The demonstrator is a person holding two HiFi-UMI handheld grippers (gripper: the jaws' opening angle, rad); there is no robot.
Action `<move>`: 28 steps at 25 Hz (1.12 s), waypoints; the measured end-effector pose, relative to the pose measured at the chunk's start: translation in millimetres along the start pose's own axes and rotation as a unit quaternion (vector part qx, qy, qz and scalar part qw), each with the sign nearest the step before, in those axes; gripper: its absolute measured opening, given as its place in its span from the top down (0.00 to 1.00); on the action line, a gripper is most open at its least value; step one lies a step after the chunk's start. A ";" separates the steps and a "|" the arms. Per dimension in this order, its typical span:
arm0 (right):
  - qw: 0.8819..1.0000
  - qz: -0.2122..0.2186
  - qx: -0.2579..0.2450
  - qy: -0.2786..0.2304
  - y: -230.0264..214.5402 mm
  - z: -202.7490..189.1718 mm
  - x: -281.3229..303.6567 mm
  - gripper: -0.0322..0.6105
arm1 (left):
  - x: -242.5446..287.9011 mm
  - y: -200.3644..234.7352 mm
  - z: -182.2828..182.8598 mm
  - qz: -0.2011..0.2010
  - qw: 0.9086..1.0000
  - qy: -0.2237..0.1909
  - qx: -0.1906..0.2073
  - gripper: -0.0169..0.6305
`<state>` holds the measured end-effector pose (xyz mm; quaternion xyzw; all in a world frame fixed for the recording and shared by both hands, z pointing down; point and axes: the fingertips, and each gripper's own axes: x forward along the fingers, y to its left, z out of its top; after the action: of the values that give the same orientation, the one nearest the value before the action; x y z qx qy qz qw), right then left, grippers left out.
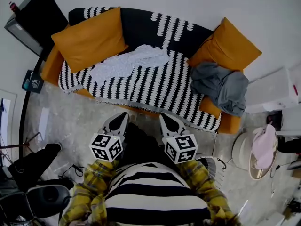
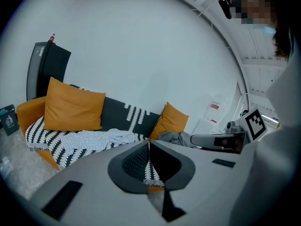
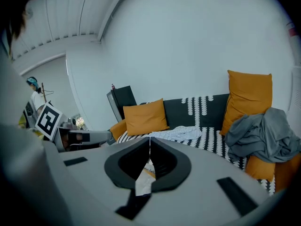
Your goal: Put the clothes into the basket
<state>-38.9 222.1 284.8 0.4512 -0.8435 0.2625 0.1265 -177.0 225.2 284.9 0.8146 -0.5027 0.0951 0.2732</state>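
Standing before the striped sofa [image 1: 155,86], I hold the left tongs [image 1: 123,115] and the right tongs [image 1: 164,117] side by side in front of my chest. Both are tipped slightly down toward the seat. Each pair is pressed fully closed with nothing between the tips, which suits a moment when there is nothing yet within reach to take. The clothes lie well apart from both tongs. A white garment [image 1: 129,62] is spread loosely across the middle of the seat, just beside the left orange cushion [image 1: 89,39]. A grey garment [image 1: 221,86] is slumped in a heap at the sofa's right end, spilling over the edge there. On the floor past that end stands a round pale tub that I take to be the basket [image 1: 241,150], with a pink cloth [image 1: 264,145] already in it. By my reckoning the job has barely begun. The grey heap lies nearest the basket and would be the shorter carry. The white piece, lying flat, will need the tips opened and pinched into a fold.
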 end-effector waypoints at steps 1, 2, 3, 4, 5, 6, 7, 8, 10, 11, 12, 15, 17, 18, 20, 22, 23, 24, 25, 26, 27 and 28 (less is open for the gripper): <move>1.000 0.000 0.000 -0.001 -1.5 2.1 5.3 0.91 | 5.7 3.1 0.9 -0.001 1.000 0.001 -0.001 0.94; 1.000 -0.001 -0.001 -0.002 -3.8 4.5 11.2 0.91 | 12.5 6.4 2.3 -0.001 1.000 0.001 -0.001 0.94; 1.000 -0.004 -0.002 -0.002 -6.7 7.0 17.6 0.91 | 20.3 10.1 4.1 -0.001 1.000 0.002 0.001 0.94; 1.000 -0.008 -0.004 -0.003 -9.8 9.6 24.5 0.91 | 28.6 14.8 6.3 0.002 1.000 0.002 0.002 0.94; 1.000 -0.011 -0.006 -0.003 -12.9 12.4 31.9 0.91 | 37.0 20.5 9.1 0.006 1.000 0.001 0.003 0.94; 1.000 -0.014 -0.008 -0.004 -15.6 15.4 39.8 0.91 | 45.3 27.3 12.6 0.010 1.000 -0.001 0.004 0.94; 1.000 -0.015 -0.010 -0.004 -17.8 18.6 48.3 0.91 | 53.3 35.1 16.7 0.014 1.000 -0.002 0.003 0.94; 1.000 -0.015 -0.013 -0.004 -19.5 21.9 57.3 0.91 | 60.8 43.5 21.3 0.018 1.000 -0.003 0.003 0.94; 1.000 -0.011 -0.024 -0.002 -21.6 29.0 76.7 0.91 | 74.5 60.4 30.8 0.023 1.000 -0.003 0.003 0.94; 1.000 -0.006 -0.031 0.000 -22.2 32.5 87.3 0.91 | 80.9 68.3 34.7 0.023 1.000 -0.001 0.004 0.94; 0.999 0.000 -0.035 0.004 -22.8 36.0 98.4 0.91 | 87.1 76.3 37.5 0.022 1.000 0.003 0.004 0.94; 0.999 0.015 -0.035 0.015 -26.1 47.1 136.6 0.91 | 107.6 104.7 42.8 0.019 1.000 0.021 -0.002 0.94; 0.999 0.022 -0.040 0.020 -28.5 54.7 164.6 0.91 | 122.9 126.2 46.9 0.019 0.999 0.033 -0.007 0.94; 0.998 0.024 -0.046 0.023 -30.2 58.4 178.3 0.91 | 130.7 136.2 49.0 0.018 0.999 0.038 -0.009 0.94; 0.998 0.028 -0.054 0.028 -35.6 65.1 204.2 0.90 | 146.5 153.3 53.8 0.018 0.999 0.045 -0.010 0.94; 0.997 0.031 -0.056 0.034 -41.5 70.4 227.7 0.89 | 160.2 167.6 59.6 0.019 0.999 0.047 -0.008 0.94; 0.997 0.034 -0.057 0.037 -43.7 72.2 238.9 0.84 | 166.0 174.9 62.5 0.021 0.999 0.047 -0.006 0.94; 0.997 0.037 -0.056 0.041 -45.6 73.4 250.0 0.78 | 171.4 182.5 65.0 0.023 0.999 0.047 -0.004 0.94; 0.997 0.039 -0.056 0.045 -47.6 74.0 260.8 0.74 | 176.8 190.2 66.5 0.024 0.999 0.048 -0.004 0.93; 0.997 0.039 -0.055 0.049 -50.0 74.2 271.1 0.72 | 182.4 197.6 66.8 0.025 0.998 0.050 -0.005 0.90; 0.996 0.038 -0.054 0.054 -52.8 74.1 280.8 0.70 | 188.0 204.5 65.8 0.025 0.998 0.054 -0.008 0.84; 0.996 0.037 -0.055 0.058 -55.7 73.8 289.8 0.70 | 193.4 211.0 64.0 0.025 0.998 0.060 -0.011 0.81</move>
<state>-153.6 -45.8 372.4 0.3963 -0.8637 0.2465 0.1903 -276.3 -30.6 388.5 0.7913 -0.5072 0.1447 0.3094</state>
